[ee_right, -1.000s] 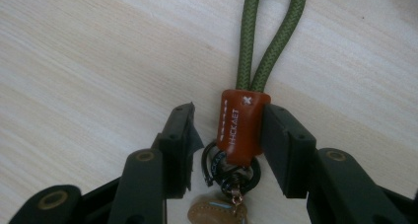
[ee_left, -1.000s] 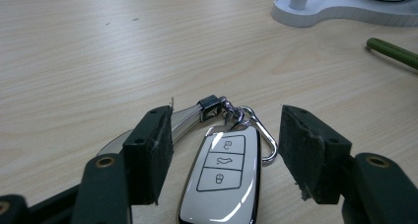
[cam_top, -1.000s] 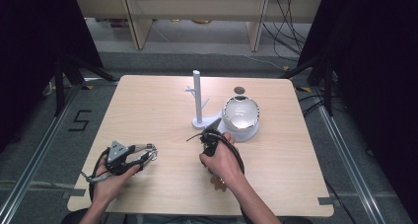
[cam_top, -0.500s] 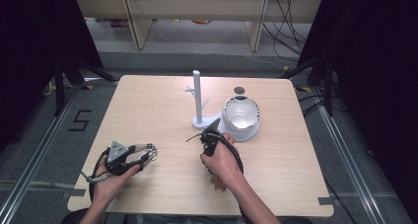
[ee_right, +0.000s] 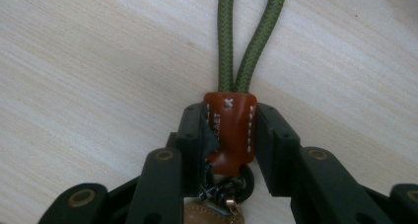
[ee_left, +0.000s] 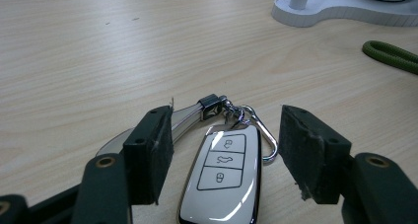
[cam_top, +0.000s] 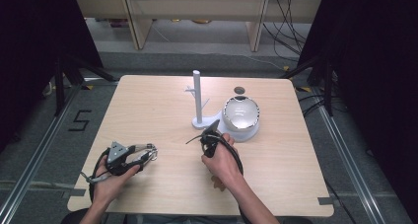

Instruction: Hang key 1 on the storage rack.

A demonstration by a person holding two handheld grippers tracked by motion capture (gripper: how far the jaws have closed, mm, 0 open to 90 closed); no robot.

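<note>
A white car key fob (ee_left: 224, 179) with a metal ring and clip lies flat on the wooden table (cam_top: 148, 110). My left gripper (ee_left: 226, 150) stands open around the fob, one pad on each side, neither touching it. In the high view the left gripper (cam_top: 150, 152) lies at the front left. A brown leather tab (ee_right: 230, 130) joins a green rope loop (ee_right: 251, 36) that runs away over the table. My right gripper (ee_right: 229, 125) has just been closing and is shut on that tab. In the high view the right gripper (cam_top: 213, 130) points at the white stand.
A white stand with an upright post (cam_top: 197, 95) and a shiny round bowl (cam_top: 241, 116) on its base sits at the table's middle right. Behind it is a small dark round spot (cam_top: 239, 90). The stand's base (ee_left: 340, 12) lies beyond the fob.
</note>
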